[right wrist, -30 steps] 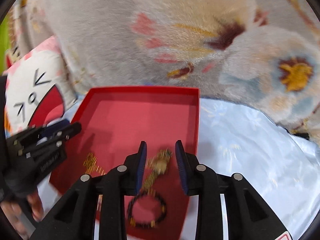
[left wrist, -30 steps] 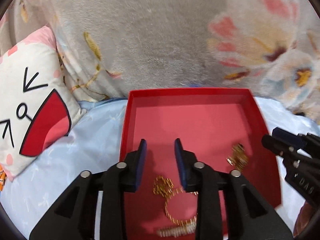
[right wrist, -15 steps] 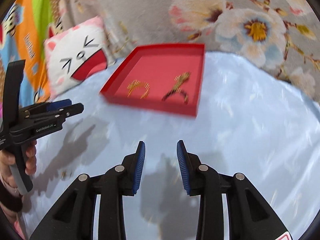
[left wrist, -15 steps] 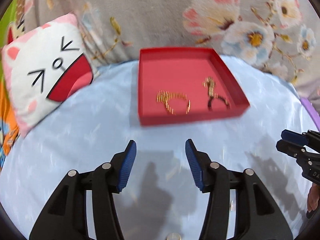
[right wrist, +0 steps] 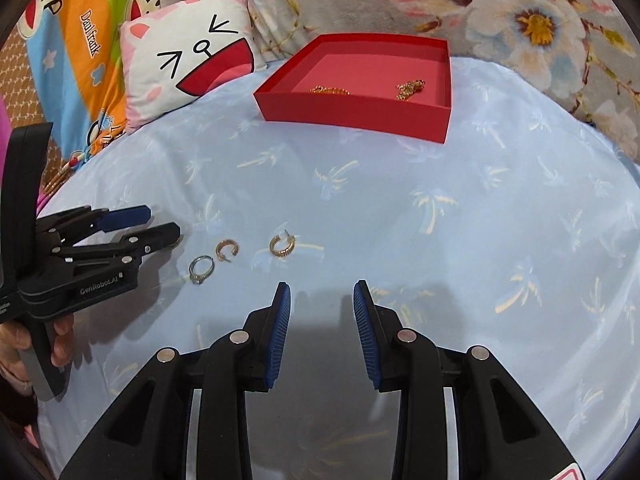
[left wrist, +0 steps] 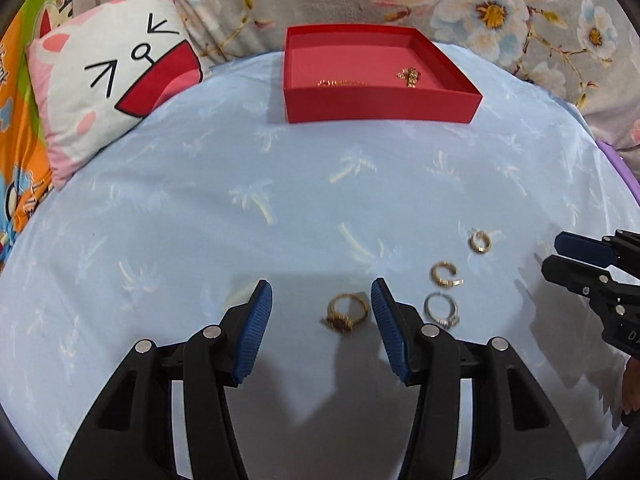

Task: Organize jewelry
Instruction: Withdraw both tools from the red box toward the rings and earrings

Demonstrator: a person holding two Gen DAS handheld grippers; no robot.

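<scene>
A red tray (left wrist: 380,102) (right wrist: 352,114) at the far side of the bed holds a gold bracelet (left wrist: 340,82) (right wrist: 330,90) and a gold chain piece (left wrist: 410,76) (right wrist: 410,88). On the blue sheet lie a gold ring with a dark stone (left wrist: 346,314), a silver ring (left wrist: 440,310) (right wrist: 201,269), and two gold hoop earrings (left wrist: 444,274) (left wrist: 479,241) (right wrist: 227,249) (right wrist: 282,245). My left gripper (left wrist: 322,328) is open, its fingers either side of the gold ring. My right gripper (right wrist: 322,332) is open and empty over bare sheet, right of the earrings.
A white cat-face cushion (left wrist: 116,76) (right wrist: 192,68) lies at the far left of the bed. A grey floral blanket (left wrist: 500,12) rises behind the tray. A colourful cartoon cloth (right wrist: 80,52) hangs at the left.
Both grippers have pulled back from the tray toward the near side of the bed. The left gripper has opened wider and now frames the gold ring; the rings and earrings have come into view.
</scene>
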